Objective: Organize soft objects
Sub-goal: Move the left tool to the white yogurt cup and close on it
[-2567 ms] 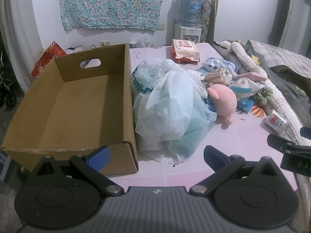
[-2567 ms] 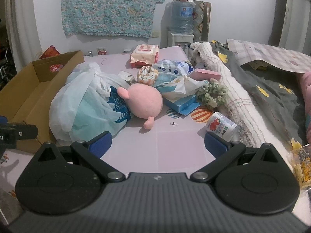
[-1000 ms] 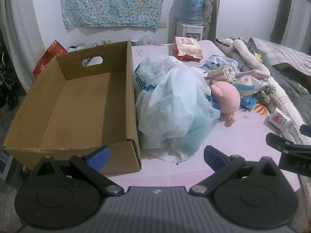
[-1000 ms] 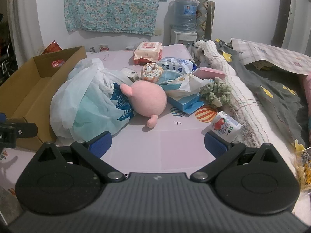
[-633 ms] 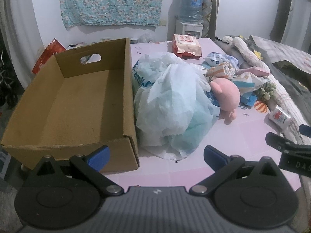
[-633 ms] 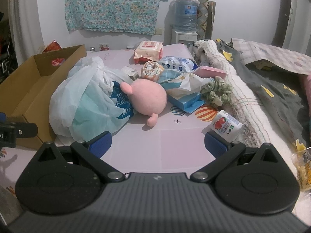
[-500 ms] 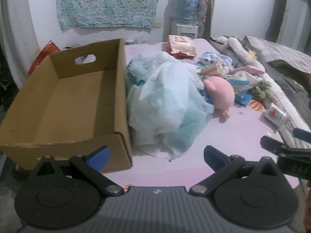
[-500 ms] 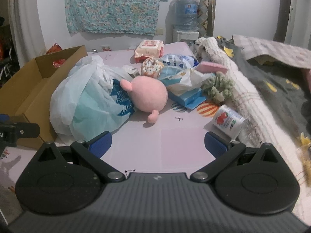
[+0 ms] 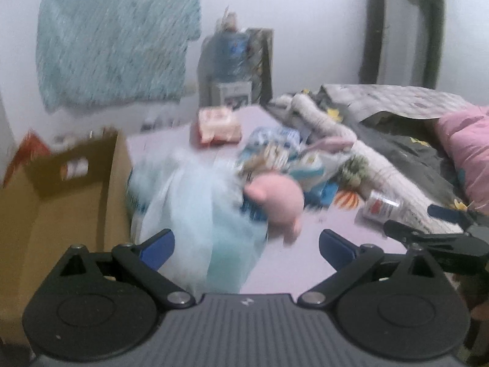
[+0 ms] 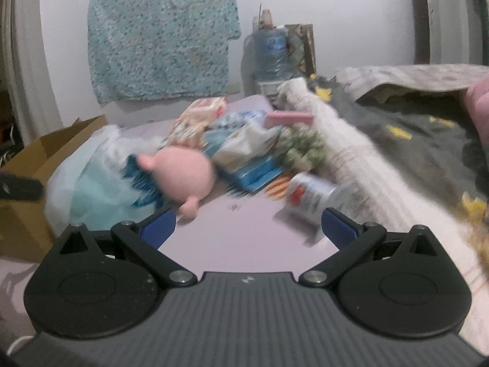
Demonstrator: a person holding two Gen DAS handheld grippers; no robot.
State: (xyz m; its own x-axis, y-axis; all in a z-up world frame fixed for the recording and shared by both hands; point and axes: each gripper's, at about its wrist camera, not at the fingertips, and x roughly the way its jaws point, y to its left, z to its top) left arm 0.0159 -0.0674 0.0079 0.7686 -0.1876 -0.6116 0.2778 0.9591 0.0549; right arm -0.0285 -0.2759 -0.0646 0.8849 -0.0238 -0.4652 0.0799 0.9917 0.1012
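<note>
Both views are blurred: the left gripper (image 9: 246,246) and right gripper (image 10: 247,224) hang over the pink desk (image 10: 244,244), jaws released and empty. The plush (image 10: 183,176) lies against the bag (image 9: 189,208), just beside the box (image 9: 61,202), a scrunchie (image 10: 302,150) near it.

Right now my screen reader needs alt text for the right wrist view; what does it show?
Motion-blurred view past the open, empty right gripper over a pink table: a pink plush toy leans on a pale plastic bag, with a small labelled bottle on its side to the right and a cardboard box at far left.
</note>
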